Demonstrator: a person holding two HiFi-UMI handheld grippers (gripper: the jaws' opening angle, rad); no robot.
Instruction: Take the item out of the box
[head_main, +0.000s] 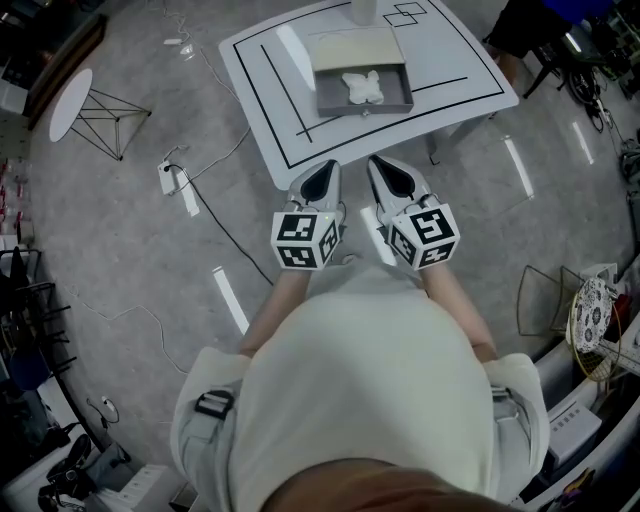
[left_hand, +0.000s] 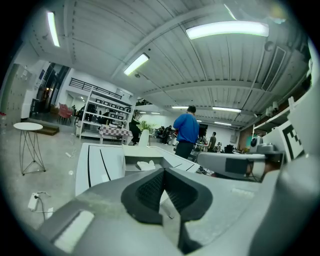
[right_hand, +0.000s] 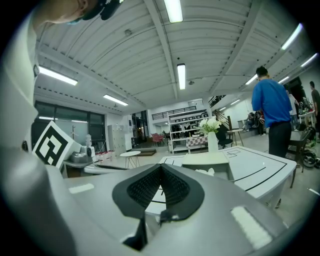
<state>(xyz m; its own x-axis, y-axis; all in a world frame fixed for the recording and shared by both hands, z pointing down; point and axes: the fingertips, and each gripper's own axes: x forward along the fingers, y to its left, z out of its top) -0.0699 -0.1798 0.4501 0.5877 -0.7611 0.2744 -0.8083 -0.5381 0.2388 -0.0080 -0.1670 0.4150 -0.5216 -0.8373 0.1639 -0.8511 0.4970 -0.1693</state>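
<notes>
Both sets of jaws shut, empty: left gripper (head_main: 322, 172) and right gripper (head_main: 388, 168) at the table's (head_main: 262, 110) near edge. Item (head_main: 362, 86) sits in the box (head_main: 365, 106), dead ahead, far side, between them. Right looks marginally nearer.

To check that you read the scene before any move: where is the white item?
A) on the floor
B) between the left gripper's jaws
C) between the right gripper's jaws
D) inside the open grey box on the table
D: the white item lies inside the grey box on the table.
</notes>
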